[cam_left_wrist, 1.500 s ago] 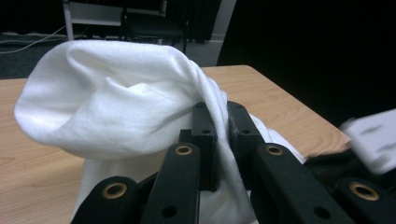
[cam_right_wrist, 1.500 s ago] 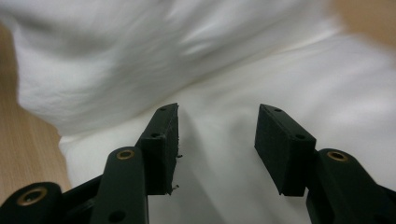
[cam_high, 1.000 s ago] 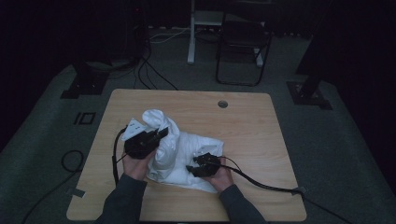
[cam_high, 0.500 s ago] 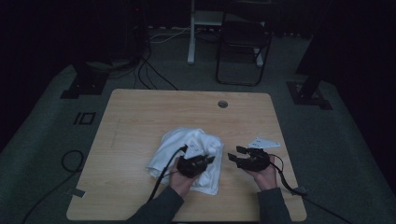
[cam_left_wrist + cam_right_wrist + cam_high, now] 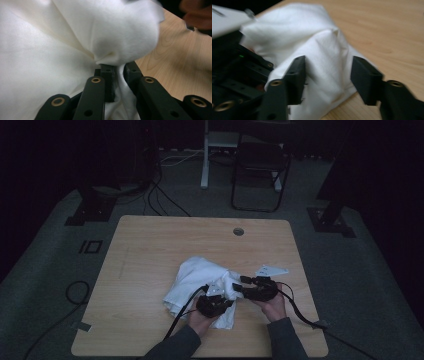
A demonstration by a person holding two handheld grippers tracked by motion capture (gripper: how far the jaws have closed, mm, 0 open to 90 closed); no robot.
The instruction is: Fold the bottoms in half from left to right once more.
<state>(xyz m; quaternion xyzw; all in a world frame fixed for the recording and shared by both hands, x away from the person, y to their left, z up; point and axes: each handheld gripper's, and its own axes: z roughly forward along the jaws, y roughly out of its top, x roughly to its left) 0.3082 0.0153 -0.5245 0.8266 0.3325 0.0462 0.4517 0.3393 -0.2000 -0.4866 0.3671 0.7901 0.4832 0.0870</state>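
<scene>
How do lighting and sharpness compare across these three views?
High view: very dim, room nearly black, white cloth the brightest thing. Left gripper view: bright, cloth nearly washed out, tongs sharp. Right gripper view: well lit, soft blur on tongs and cloth.

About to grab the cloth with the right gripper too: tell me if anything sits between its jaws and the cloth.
Nothing visible does: the white cloth lies directly between the right gripper's open jaws.

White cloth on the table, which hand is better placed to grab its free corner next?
Right. The left tongs are already shut on a fold of the white cloth. The right tongs stand open, just closing, around a raised corner, pads not yet pressing.
</scene>
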